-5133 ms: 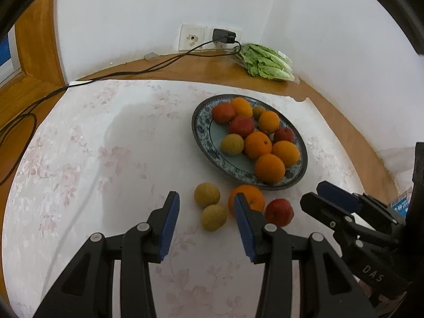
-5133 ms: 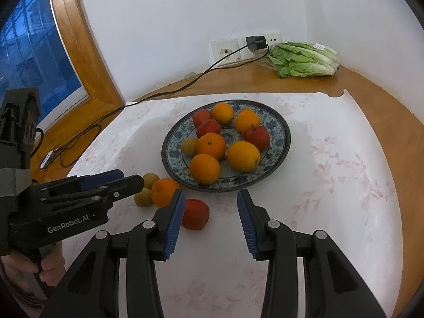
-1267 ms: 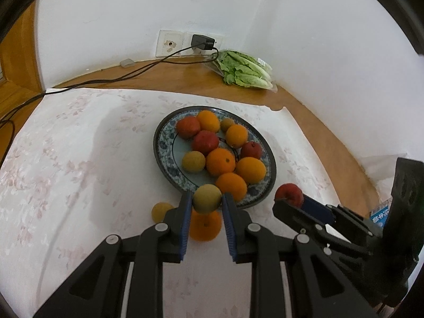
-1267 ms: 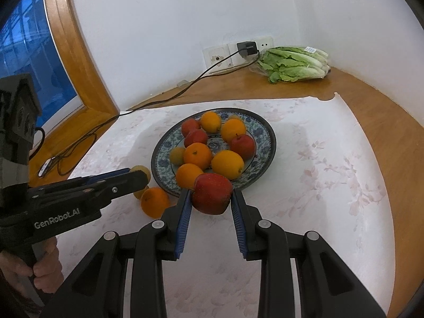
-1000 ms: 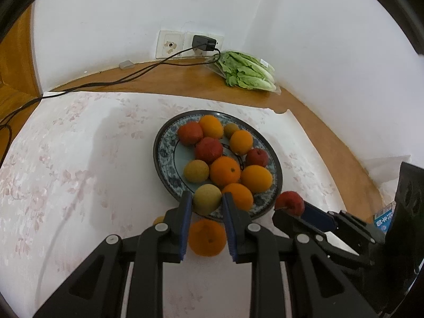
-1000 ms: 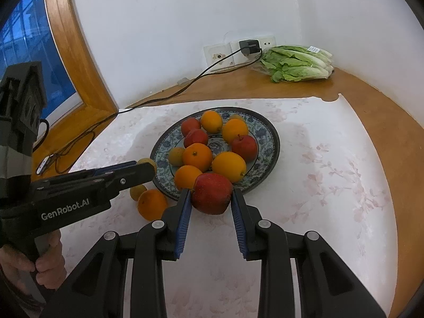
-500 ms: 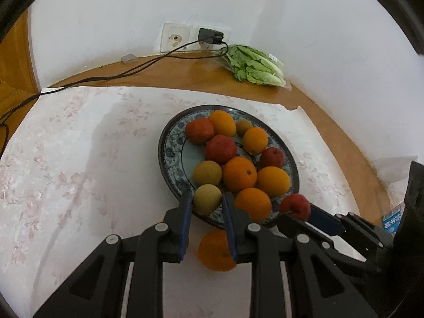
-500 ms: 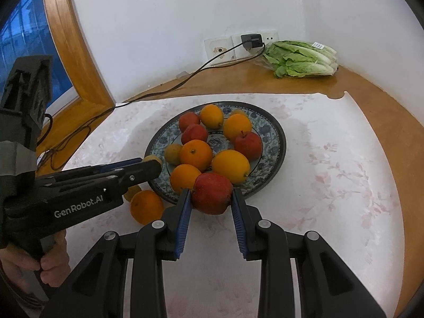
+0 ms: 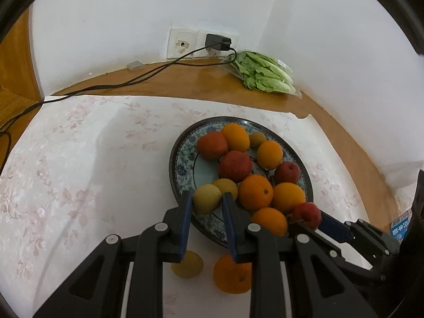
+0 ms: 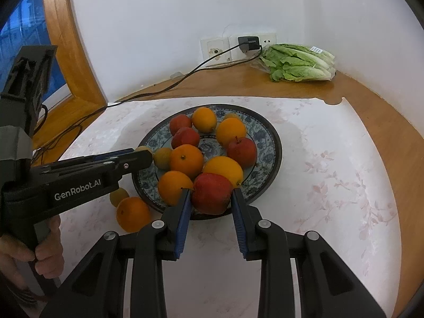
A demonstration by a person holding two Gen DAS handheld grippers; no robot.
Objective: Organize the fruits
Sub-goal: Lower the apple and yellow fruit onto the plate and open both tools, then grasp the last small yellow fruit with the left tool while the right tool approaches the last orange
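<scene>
Plate [image 10: 267,135] being filled | pear [image 9: 206,198] being clamped by left gripper [image 9: 205,213] | apple [image 10: 211,197] being clamped by right gripper [image 10: 210,213] | orange [image 10: 133,214], second pear [image 9: 186,263] being left beside plate's near rim.

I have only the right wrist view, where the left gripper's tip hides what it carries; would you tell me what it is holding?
Observer: The left gripper is shut on a round yellow-green fruit, pinched between its blue pads.
Operator: Thank you. Where does that fruit sit relative to the plate?
Observer: It hangs over the near-left part of the blue patterned plate, beside a similar yellow fruit lying on it.
Operator: Is anything beyond my right edge?
Observer: A blue-labelled packet shows past the right gripper, which is shut on the red apple.
</scene>
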